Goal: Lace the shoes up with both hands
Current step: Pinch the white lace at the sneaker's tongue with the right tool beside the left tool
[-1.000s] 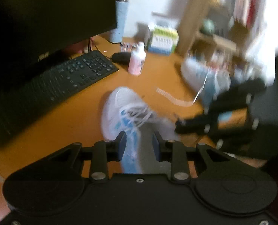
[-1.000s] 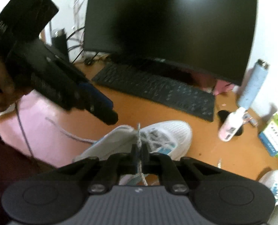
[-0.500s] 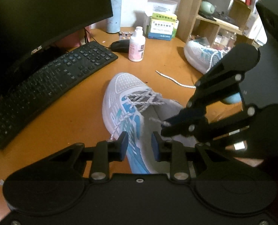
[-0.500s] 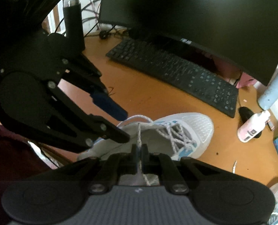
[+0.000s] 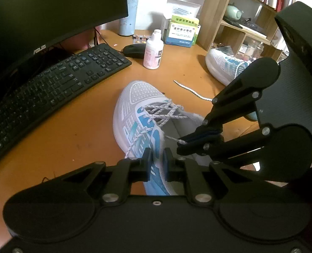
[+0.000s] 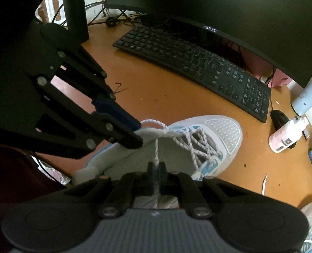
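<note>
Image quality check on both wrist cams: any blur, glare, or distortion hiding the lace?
Left wrist: sharp, strong fisheye bowing of the keyboard, shelf brightly lit, lace crisp. Right wrist: dim, the left gripper close and soft-focused, a faint reflection on the monitor, lace readable in the right gripper.

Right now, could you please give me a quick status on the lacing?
Right gripper shut on lace. Left gripper just closing, narrow gap, nothing pinched. Shoe part-laced. Nothing blocking.

A white-and-blue mesh sneaker (image 5: 139,113) lies on the orange wooden desk (image 5: 71,130). The right gripper (image 5: 182,145) pinches its speckled white lace (image 5: 172,138); the left gripper's (image 5: 157,161) jaws have just been closing, nothing between them
</note>
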